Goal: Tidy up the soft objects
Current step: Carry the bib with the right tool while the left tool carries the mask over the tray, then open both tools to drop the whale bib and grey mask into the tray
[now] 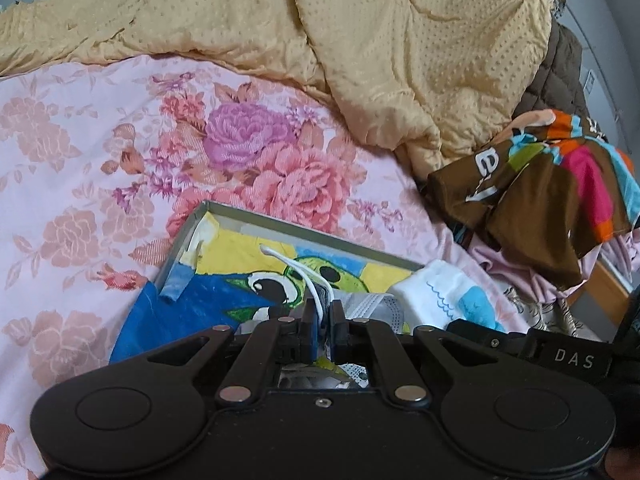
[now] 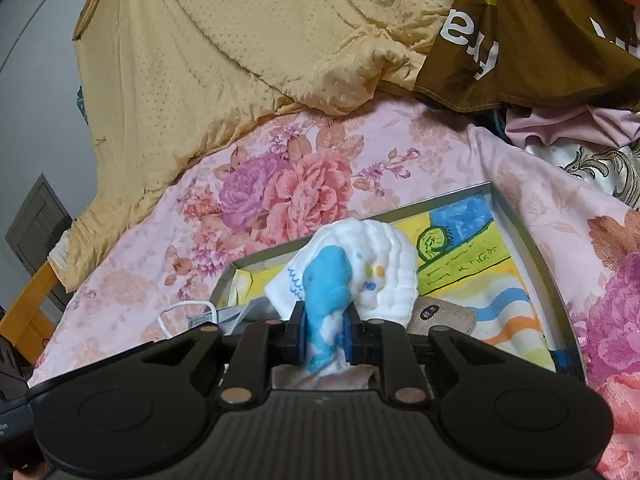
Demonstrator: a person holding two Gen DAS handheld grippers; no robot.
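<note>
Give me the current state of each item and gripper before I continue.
left gripper: shut on the face mask's white ear loop
face mask: at the tray's edge
right gripper: shut on white cloth
white cloth: bunched, above the tray
tray: open, on floral sheet
yellow quilt: rumpled

Your left gripper [image 1: 323, 318] covers most of the face mask [image 1: 370, 306]; only its white loop [image 1: 308, 276] shows clearly. Your right gripper [image 2: 325, 334] hides the white cloth's [image 2: 352, 272] lower end and the tray's [image 2: 516, 216] near edge. The brown shirt's [image 2: 520, 40] lettering runs off frame.
</note>
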